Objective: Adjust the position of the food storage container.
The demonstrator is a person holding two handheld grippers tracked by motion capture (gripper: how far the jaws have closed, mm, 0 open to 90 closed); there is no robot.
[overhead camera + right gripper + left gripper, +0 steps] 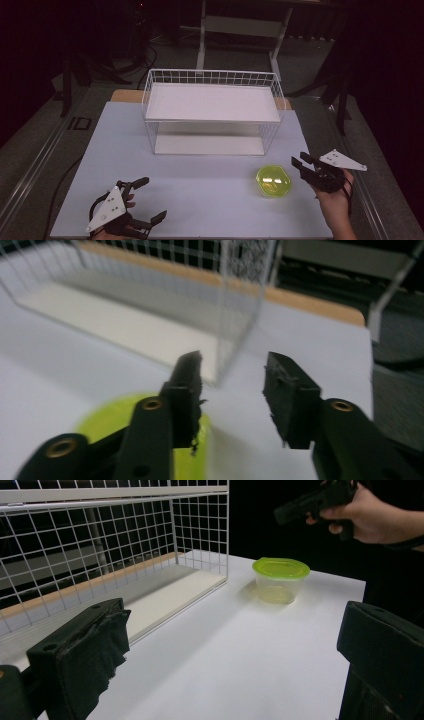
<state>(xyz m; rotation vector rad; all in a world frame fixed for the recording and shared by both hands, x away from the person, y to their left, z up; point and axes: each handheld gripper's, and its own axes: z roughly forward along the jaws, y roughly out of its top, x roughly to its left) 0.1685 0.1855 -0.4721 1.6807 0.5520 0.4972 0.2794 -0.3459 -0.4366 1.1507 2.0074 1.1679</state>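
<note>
standing beyond both hand-held grippers, the white wire rack [212, 107] takes up the far middle of the tabletop [200, 190]. the left hand-held gripper [147, 200] rests near the tabletop's near edge with its jaws spread wide, nothing between them. the right hand-held gripper [299, 161] hovers with jaws partly apart and empty. the small clear tub with a green lid [273, 181] sits just left of and below it, untouched.

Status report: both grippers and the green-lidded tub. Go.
Left gripper open, empty, low on the table. Right gripper open, nothing between fingers, beside the tub, not touching. Wire rack behind, path unobstructed.
</note>
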